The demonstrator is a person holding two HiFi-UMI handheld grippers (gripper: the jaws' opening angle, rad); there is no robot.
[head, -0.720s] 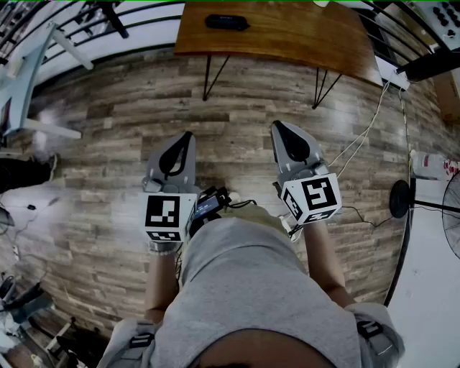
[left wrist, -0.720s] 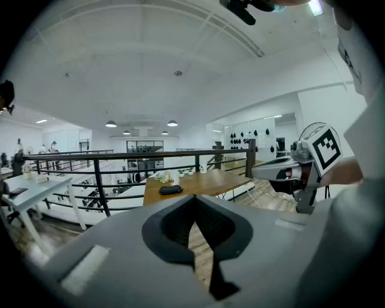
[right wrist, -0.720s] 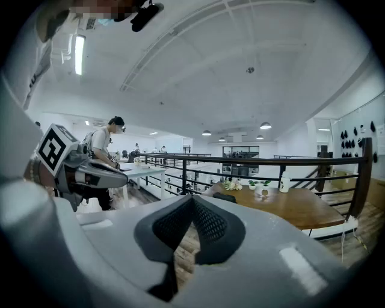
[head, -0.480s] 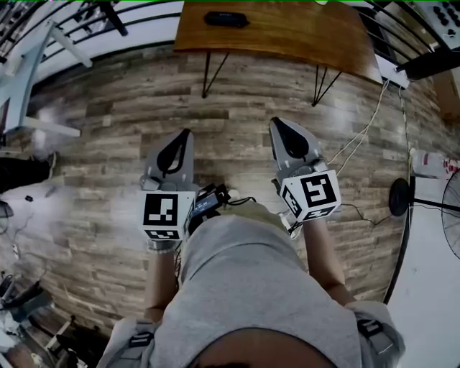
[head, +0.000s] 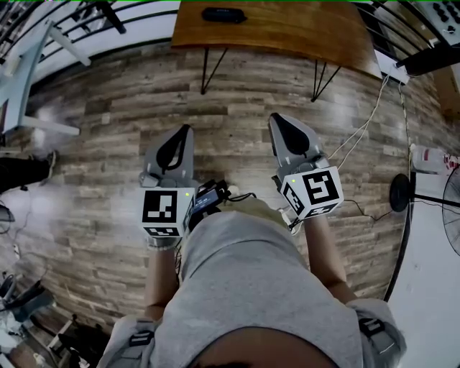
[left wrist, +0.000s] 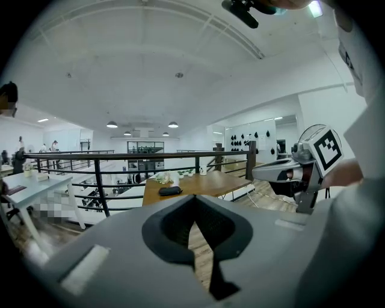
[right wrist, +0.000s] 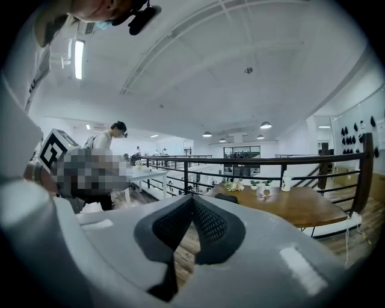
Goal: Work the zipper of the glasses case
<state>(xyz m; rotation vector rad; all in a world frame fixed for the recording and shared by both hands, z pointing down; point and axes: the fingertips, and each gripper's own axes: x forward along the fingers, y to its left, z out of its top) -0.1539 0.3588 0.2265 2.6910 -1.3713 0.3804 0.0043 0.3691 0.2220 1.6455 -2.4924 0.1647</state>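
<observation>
The dark, oblong zippered glasses case (head: 223,14) lies flat near the far edge of the brown wooden table (head: 302,36), well apart from both tools. Its zipper pull is too small to make out in any view, so which end to grab is unknown from here. In the right gripper view the case (right wrist: 227,198) sits near a small cluster of white flowers (right wrist: 231,185) and a white bottle (right wrist: 285,180). A careless reach past the case could knock those over.

The table stands on thin black hairpin legs (head: 210,75), so a hard pull on the zipper with nothing pinning the light case would likely drag it across the top rather than open it.

The left gripper (head: 185,136) and right gripper (head: 277,123) are held level over the grey wood-plank floor (head: 108,129), pointing toward the table. Each has its jaws pressed fully together with nothing between them; the left gripper view and right gripper view show only floor through the gap behind the closed tips. Arriving at the case with the jaws closed like this would mean nudging it instead of gripping it.

A white cable (head: 366,136) trails across the floor to the right of the table, and it is a tripping risk on the walk in.
</observation>
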